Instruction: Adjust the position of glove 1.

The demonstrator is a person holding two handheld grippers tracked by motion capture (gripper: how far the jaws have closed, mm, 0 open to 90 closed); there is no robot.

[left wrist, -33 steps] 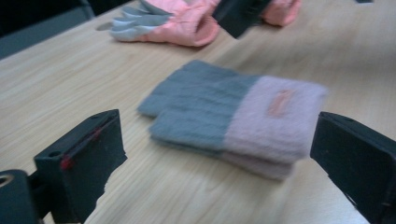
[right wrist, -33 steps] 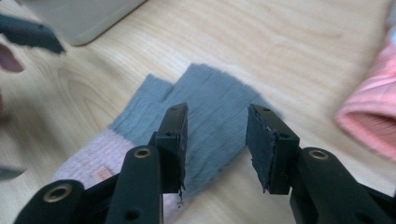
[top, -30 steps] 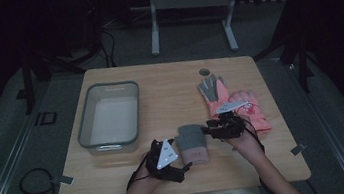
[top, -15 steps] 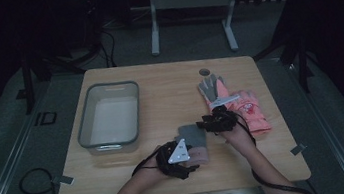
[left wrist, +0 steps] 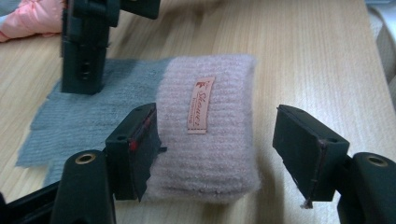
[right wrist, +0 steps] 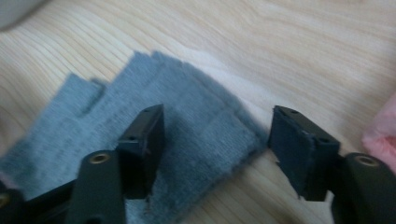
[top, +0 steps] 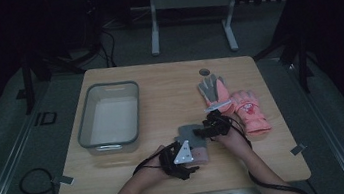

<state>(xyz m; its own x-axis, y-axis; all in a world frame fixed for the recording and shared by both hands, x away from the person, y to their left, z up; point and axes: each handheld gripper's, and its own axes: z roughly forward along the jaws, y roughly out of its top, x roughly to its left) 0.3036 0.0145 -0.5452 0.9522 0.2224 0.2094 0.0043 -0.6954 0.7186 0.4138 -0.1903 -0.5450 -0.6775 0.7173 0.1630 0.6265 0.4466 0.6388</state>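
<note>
Glove (top: 192,142), the grey-and-pink knit one, lies flat at the tabletop's (top: 158,83) near edge with both tools gaping, left tool (left wrist: 217,154) around its cuff and right tool (right wrist: 217,149) over its fingers, so I'd pinch both ends evenly before lifting.

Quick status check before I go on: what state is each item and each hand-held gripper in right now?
Grey and pink knit glove: flat on table, pink cuff folded.
Left hand-held gripper: open, jaws astride the pink cuff.
Right hand-held gripper: open, over the glove's grey finger end.
Clear bin: upright, looks empty.
Pink padded glove: lying flat.
Grey and pink glove: lying flat beside it.
</note>
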